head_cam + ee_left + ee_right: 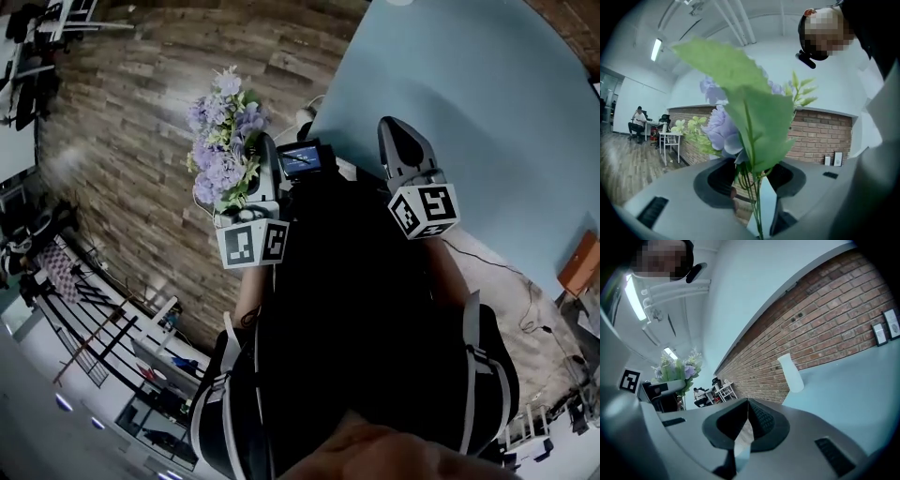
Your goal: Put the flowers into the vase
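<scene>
Pinching flowers point(740, 117), left claw point(754, 185) part-open; right claw point(747, 420) closed, empty.

Flowers point(223, 141) are lilac and green; vase point(791, 372) white; table point(469, 112) pale blue; wall point(825, 329) red brick; floor point(141, 187) brown planks.

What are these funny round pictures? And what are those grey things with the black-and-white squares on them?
There is no robot here: a person holds a grabbing tool in each hand. The head view comes from a camera on the person's head, looking down. The other two come from small cameras riding on each tool, so the grey shapes at the bottom are its own jaws. The squared cubes are part of the tools. The left tool is closed on purple flowers. The right tool is shut and empty. A white vase stands on the pale blue table.
</scene>
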{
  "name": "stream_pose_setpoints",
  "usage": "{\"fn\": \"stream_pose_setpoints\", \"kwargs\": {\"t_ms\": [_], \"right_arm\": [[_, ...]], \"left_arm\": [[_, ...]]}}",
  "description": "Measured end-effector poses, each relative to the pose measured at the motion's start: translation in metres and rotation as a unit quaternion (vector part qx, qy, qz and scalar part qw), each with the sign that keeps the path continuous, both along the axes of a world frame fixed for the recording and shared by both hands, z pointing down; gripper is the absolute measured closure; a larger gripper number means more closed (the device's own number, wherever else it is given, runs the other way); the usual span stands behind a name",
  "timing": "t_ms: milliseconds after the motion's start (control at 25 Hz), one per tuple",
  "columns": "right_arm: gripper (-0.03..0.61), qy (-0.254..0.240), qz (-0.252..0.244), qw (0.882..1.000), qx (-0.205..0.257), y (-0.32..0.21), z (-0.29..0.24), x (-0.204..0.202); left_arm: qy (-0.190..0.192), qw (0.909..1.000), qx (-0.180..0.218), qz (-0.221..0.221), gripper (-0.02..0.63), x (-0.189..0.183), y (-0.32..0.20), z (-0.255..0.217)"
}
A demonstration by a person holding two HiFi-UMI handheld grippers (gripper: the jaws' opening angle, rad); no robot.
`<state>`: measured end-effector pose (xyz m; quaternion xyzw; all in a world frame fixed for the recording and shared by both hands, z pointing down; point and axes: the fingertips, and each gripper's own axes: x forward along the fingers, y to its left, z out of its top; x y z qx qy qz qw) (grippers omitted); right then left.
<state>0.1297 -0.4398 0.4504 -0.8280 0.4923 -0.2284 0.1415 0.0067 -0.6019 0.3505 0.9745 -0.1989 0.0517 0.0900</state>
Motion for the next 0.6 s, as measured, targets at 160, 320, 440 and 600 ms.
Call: {"fn": "stream_pose_setpoints", "kwargs": {"t_ms": [160, 320, 440, 600], "right_arm": [[0.560, 0.002, 0.047, 0.999, -0.012, -0.017, 0.004, 0.019], [0.560, 0.003, 0.110, 0.993, -0.043, -0.048, 0.005, 0.050], [0.560, -0.004, 0.164, 0.985, -0.045, -0.054, -0.004, 0.064], [0.560, 0.008, 0.220, 0.973, -0.062, -0.054, -0.013, 0.047]], "left_arm": [[0.011, 0.9989, -0.004, 0.045, 0.396, 0.035, -0.030, 0.000], [0.015, 0.9950, -0.027, 0.095, 0.396, 0.084, -0.083, 0.006], [0.025, 0.9883, -0.048, 0.143, 0.396, 0.119, -0.102, 0.008], [0.036, 0.9765, -0.062, 0.203, 0.396, 0.131, -0.107, 0.015]]}}
